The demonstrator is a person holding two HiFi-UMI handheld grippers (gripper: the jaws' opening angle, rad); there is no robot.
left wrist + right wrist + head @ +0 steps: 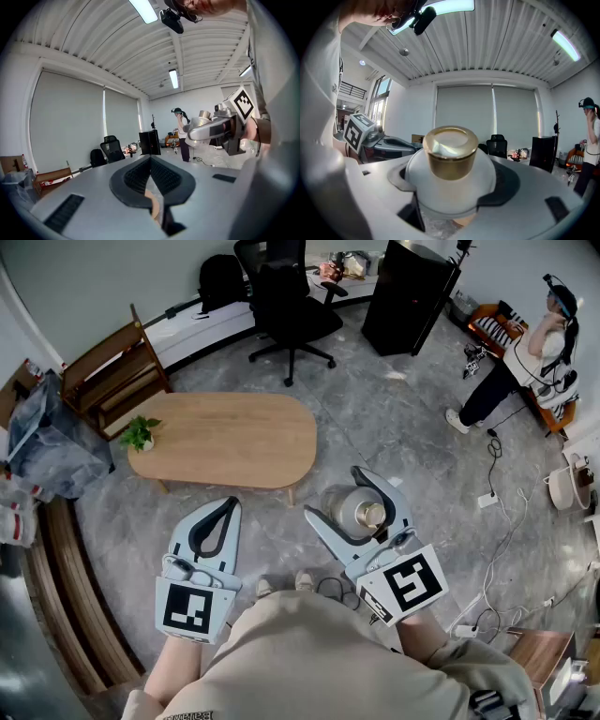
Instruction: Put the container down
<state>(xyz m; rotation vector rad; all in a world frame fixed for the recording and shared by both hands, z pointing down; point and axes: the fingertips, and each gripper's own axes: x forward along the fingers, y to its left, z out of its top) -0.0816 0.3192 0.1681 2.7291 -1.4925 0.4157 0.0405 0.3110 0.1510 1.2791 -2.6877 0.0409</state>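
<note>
A rounded silvery-white container (354, 513) with a gold cap (450, 152) sits between the wide-spread jaws of my right gripper (339, 495), which is shut on it and holds it in the air above the floor, in front of the person's legs. In the right gripper view the container (450, 187) fills the gap between the jaws, cap pointing away from the camera. My left gripper (226, 507) hangs beside it to the left, its jaws shut tip to tip on nothing (151, 158). The left gripper view shows the right gripper (213, 129) with the container off to the right.
An oval wooden table (225, 439) with a small potted plant (141, 433) stands ahead. Beyond are a black office chair (286, 296), a black cabinet (408, 296) and a wooden bench (112, 371). A person (530, 357) stands far right; cables (497, 507) trail on the grey floor.
</note>
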